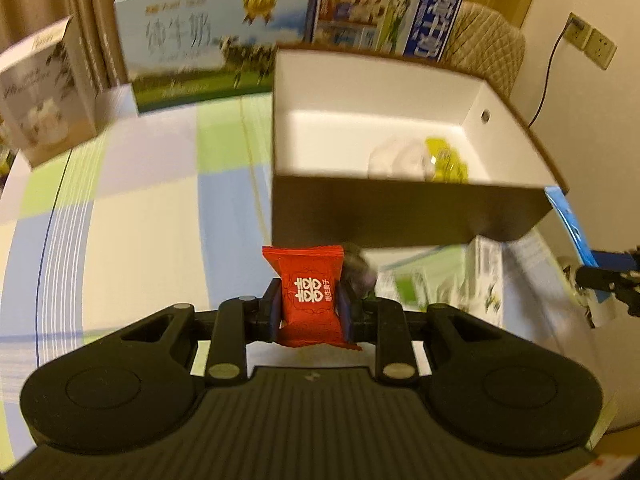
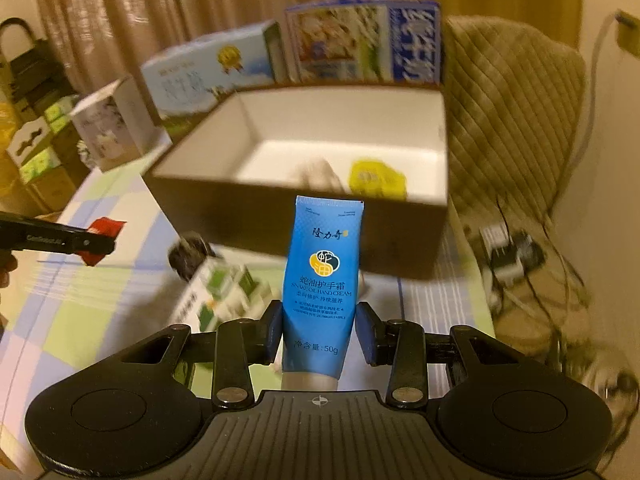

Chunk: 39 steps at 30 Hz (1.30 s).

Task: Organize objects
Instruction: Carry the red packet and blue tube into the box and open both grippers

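My left gripper is shut on a red candy packet with white characters, held above the checked tablecloth in front of an open brown box. The box has white inner walls; a yellow item and a clear wrapped item lie inside. My right gripper is shut on a blue hand cream tube, standing upright before the same box. At the left of the right wrist view, the left gripper shows with the red packet.
A small green-and-white carton and a dark round object lie on the table before the box. Milk cartons and a white box stand at the back. A quilted chair with cables is on the right.
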Available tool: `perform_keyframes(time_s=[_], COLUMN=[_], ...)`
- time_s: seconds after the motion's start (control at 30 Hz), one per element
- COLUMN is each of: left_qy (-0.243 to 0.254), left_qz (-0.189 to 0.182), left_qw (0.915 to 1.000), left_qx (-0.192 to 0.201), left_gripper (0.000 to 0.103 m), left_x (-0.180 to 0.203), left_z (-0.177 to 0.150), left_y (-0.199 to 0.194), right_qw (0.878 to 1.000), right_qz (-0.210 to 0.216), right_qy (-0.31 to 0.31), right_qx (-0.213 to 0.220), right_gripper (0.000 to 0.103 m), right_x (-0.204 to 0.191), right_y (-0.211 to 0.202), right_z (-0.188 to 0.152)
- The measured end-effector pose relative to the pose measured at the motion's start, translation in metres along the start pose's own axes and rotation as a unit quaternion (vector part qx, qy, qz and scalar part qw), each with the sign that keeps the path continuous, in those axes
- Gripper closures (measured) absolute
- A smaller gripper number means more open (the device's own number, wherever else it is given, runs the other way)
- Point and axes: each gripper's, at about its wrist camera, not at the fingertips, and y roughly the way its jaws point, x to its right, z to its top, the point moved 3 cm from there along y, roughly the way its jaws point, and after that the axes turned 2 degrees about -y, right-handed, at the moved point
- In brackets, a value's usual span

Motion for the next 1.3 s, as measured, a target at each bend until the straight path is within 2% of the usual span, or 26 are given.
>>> perform_keyframes(time_s=[0.23,0.33,0.6,0.93,1.27,1.3], left_qy=[0.018,0.026,0.035,0.042,0.054,0.055], left_qz=[-0.01,-0.014,-0.023,-0.002,0.006,0.007], left_qw=[0.9994,0.9991,0.9991,0.9982,0.9969,0.9969], left_qx=[0.027,0.031,0.008,-0.042,-0.058,-0.055], left_gripper=[0.08,0.08,0.08,0.08,0.079,0.076], left_x=[0.022,0.034,0.053,0.056,0.059,0.06], left_z=[0.055,0.083,0.134,0.153,0.163,0.163], left_y=[0.009,0.022,0.073,0.147,0.183,0.183], right_qw=[0.996,0.995,0.989,0.982,0.982,0.982], right_qz=[0.02,0.023,0.038,0.039,0.034,0.033], right_qy=[-0.075,-0.089,-0.138,-0.183,-0.18,-0.18], right_qx=[0.035,0.039,0.033,-0.033,-0.051,-0.051], right_gripper=[0.067,0.067,0.067,0.067,0.067,0.067], right_x=[0.0,0.005,0.012,0.023,0.035,0.035], right_y=[0.016,0.032,0.087,0.163,0.193,0.194], right_z=[0.06,0.084,0.125,0.136,0.145,0.146])
